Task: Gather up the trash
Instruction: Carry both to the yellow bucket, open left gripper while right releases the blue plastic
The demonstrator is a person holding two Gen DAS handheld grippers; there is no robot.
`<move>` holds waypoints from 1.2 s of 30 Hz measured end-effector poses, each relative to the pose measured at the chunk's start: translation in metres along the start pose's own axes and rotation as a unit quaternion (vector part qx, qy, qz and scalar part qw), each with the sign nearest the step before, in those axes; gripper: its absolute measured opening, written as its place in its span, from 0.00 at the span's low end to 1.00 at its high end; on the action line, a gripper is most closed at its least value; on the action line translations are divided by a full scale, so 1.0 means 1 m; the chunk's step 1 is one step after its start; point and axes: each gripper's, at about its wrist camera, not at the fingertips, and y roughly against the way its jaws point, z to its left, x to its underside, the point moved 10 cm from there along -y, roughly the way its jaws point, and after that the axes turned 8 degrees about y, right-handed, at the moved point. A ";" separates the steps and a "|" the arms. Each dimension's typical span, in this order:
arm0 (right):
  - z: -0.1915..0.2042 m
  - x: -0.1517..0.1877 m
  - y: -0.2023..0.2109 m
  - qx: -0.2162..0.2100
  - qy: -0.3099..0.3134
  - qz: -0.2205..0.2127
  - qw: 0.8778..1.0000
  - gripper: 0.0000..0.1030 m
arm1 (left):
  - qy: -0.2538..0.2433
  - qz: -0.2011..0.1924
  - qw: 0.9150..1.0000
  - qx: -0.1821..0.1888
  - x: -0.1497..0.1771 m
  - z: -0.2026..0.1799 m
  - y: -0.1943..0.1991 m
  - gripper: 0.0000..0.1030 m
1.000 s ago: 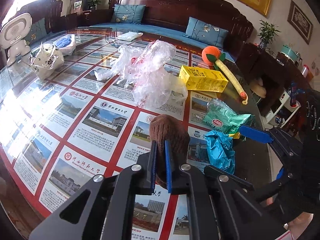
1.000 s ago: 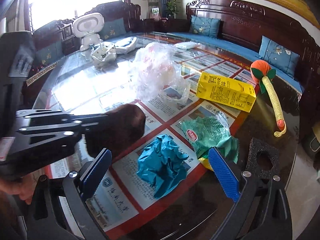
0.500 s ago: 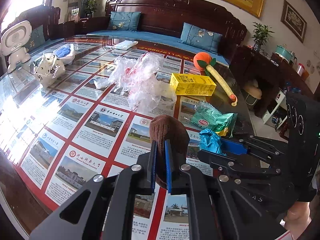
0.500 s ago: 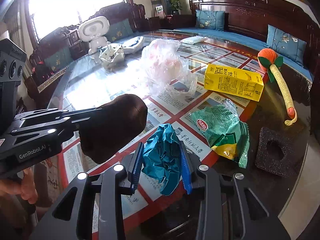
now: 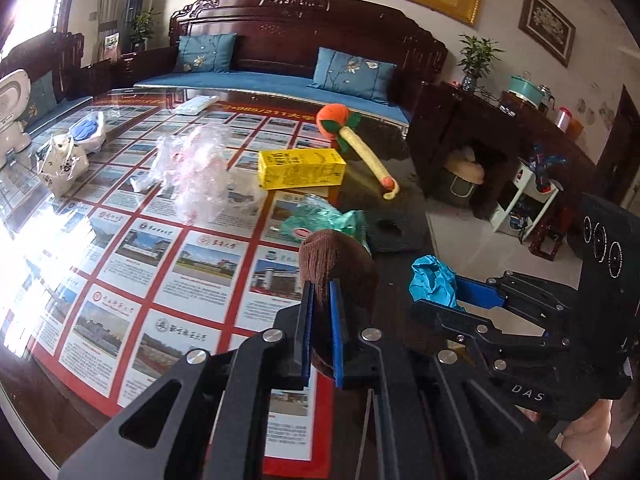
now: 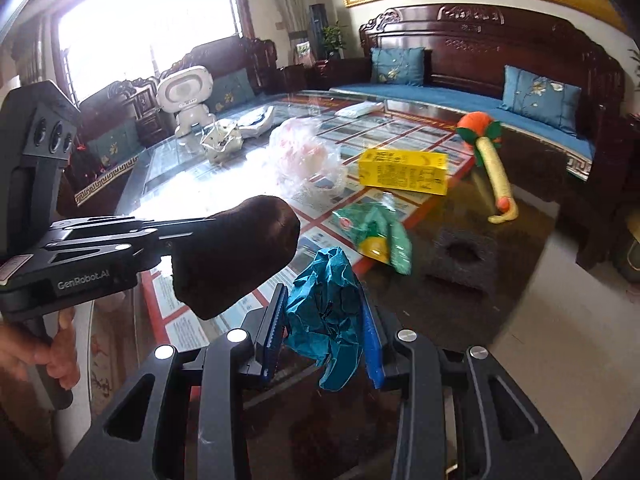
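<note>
teal paper wad [image 6: 326, 312] clamped in r gripper [image 6: 325, 334].

- We see the white robot toy [image 5: 12, 116] cut off by the left edge.
- The brown sock [image 5: 336, 268] hides part of the green wrapper [image 5: 324, 220].

The bench [image 5: 120, 280] carries a grid of white photo panels framed by red lines. A brown knitted sock [image 5: 336, 264] sits between blue gripper pads [image 5: 336, 344]. The crumpled paper [image 6: 326, 312] is teal. The carton [image 6: 402, 171] is yellow with dark print, the wrapper [image 6: 376, 232] green with a yellow patch. The toy [image 5: 352, 136] is orange, green-leaved, with a pale yellow handle. The foam block [image 6: 460, 258] is dark grey.
</note>
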 end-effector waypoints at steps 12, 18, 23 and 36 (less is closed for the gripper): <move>-0.097 0.108 0.119 0.098 -0.085 0.002 0.992 0.33 | -0.081 0.059 0.991 0.089 0.053 -0.163 -0.033 0.08; -0.140 0.179 0.158 0.142 -0.138 0.032 0.980 0.33 | -0.119 0.106 0.979 0.126 0.097 -0.235 -0.063 0.08; -0.164 0.222 0.166 0.160 -0.160 0.066 0.972 0.39 | -0.139 0.147 0.969 0.141 0.132 -0.275 -0.089 0.08; -0.201 0.276 0.183 0.176 -0.215 0.061 0.959 0.73 | -0.163 0.229 0.951 0.129 0.195 -0.309 -0.140 0.08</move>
